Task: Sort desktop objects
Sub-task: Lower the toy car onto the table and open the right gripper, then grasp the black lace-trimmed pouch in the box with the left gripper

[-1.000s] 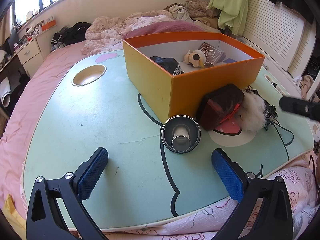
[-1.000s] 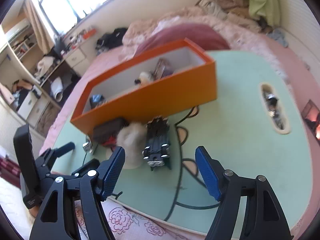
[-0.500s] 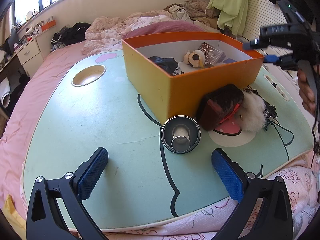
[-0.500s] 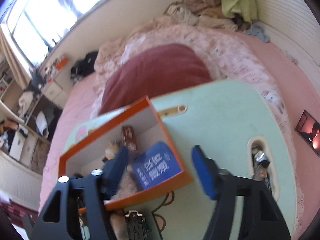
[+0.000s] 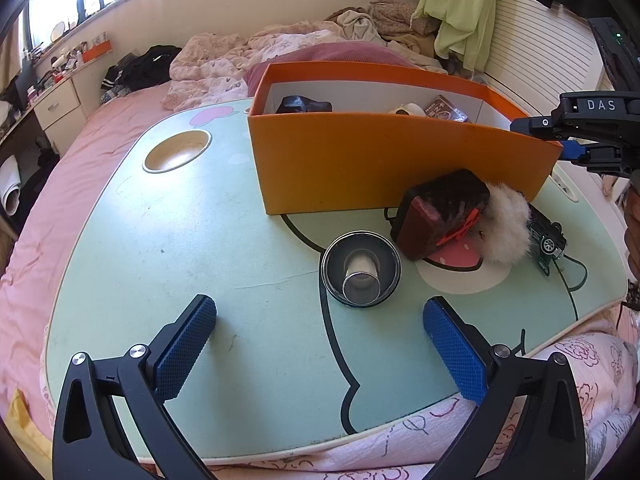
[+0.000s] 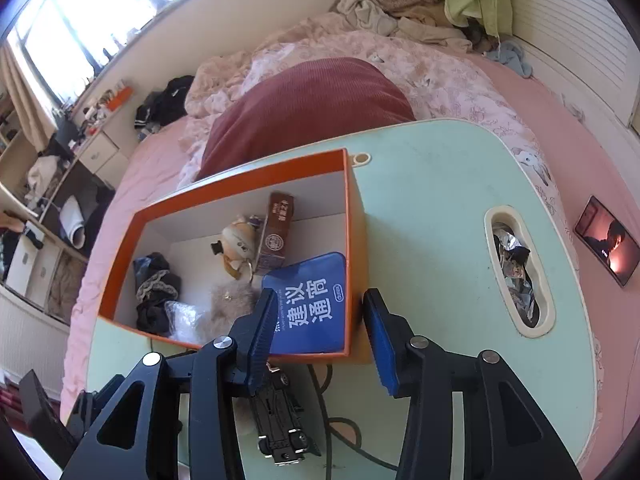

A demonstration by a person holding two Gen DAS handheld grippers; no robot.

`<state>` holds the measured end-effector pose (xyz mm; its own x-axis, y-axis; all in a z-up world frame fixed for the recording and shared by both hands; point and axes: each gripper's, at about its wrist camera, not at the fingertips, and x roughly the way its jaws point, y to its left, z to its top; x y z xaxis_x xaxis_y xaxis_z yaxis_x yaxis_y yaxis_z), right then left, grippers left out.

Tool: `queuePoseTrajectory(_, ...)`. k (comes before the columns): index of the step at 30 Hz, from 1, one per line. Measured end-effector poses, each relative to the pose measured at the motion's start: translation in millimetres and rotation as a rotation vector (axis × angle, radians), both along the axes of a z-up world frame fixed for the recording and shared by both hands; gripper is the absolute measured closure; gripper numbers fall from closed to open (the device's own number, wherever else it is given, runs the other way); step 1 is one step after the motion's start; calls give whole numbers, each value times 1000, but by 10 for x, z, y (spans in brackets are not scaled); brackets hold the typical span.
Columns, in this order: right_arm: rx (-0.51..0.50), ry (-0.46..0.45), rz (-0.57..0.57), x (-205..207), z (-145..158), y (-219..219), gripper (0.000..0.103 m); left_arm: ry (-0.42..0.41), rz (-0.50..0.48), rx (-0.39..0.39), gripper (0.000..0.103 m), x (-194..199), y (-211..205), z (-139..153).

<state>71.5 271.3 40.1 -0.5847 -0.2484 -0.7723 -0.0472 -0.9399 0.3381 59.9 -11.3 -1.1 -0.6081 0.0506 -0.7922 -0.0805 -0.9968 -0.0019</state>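
I hold the right gripper (image 6: 320, 336) over the orange box (image 6: 356, 248), jaws closing on nothing; the blue pouch (image 6: 308, 308) lies inside. Next I'd judge the toy car (image 6: 280, 416), at six o'clock below it, needs picking. The left gripper (image 5: 320, 344) hangs wide and empty.

Orange box (image 6: 352, 240) with white inside, blue pouch (image 6: 308, 304) with white lettering ahead of the right gripper's (image 6: 320, 344) blue pads, mint-green table (image 6: 432, 208)
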Motion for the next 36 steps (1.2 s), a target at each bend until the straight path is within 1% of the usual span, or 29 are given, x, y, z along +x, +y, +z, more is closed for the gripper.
queuePoseTrajectory(2, 17, 15, 13, -27, 3, -8, 59, 0, 0, 0, 0, 0, -4, -1)
queuePoseTrajectory(4, -20, 41, -5, 2, 19, 52, 59, 0, 0, 0, 0, -1, -10, -7)
queuePoseTrajectory(6, -53, 103, -26, 118, 99, 102, 51, 0, 0, 0, 0, -1, -9, -5)
queuePoseTrajectory(8, -29, 156, -44, 251, 208, 97, 35, 0, 0, 0, 0, 1, -3, 0)
queuePoseTrajectory(9, -6, 181, -41, 381, 259, 79, 33, 0, 1, 0, 0, 1, 0, 2)
queuePoseTrajectory(10, 5, 186, -28, 450, 294, 49, 31, 0, 0, 0, 0, 0, -4, -1)
queuePoseTrajectory(12, 27, 166, 25, 654, 286, -54, 31, 0, 0, 0, 0, 1, -9, -3)
queuePoseTrajectory(15, 77, 91, 123, 943, 99, -251, 29, 0, 0, 0, 0, 3, -2, 4)
queuePoseTrajectory(18, 146, 17, 180, 1059, -158, -410, 29, 0, 0, 0, 0, 3, -4, 3)
queuePoseTrajectory(20, 190, 5, 176, 1072, -305, -440, 28, -1, 0, -1, 0, 1, -11, -5)
queuePoseTrajectory(21, 235, 22, 162, 1083, -332, -464, 26, 1, -1, -3, 0, 4, 2, 3)
queuePoseTrajectory(22, 263, 23, 163, 1080, -347, -488, 22, 0, -1, -3, 0, 3, 9, 5)
queuePoseTrajectory(23, 286, 16, 181, 1078, -367, -533, 12, 1, -1, -2, 0, 3, 6, 3)
queuePoseTrajectory(24, 291, 7, 201, 1075, -392, -565, 5, 1, -1, -2, 0, 4, 16, 7)
queuePoseTrajectory(25, 296, 2, 211, 1075, -410, -587, 0, 0, -1, -3, 0, 4, 8, 5)
queuePoseTrajectory(30, 288, 2, 214, 1102, -420, -538, 0, 3, 2, 2, 0, 2, 13, 11)
queuePoseTrajectory(34, 289, 2, 214, 1096, -419, -546, 0, 22, 22, 68, 1, -15, -129, 53)
queuePoseTrajectory(36, 289, 2, 214, 1098, -419, -547, 0, 55, 10, 86, 6, 7, -167, 139)
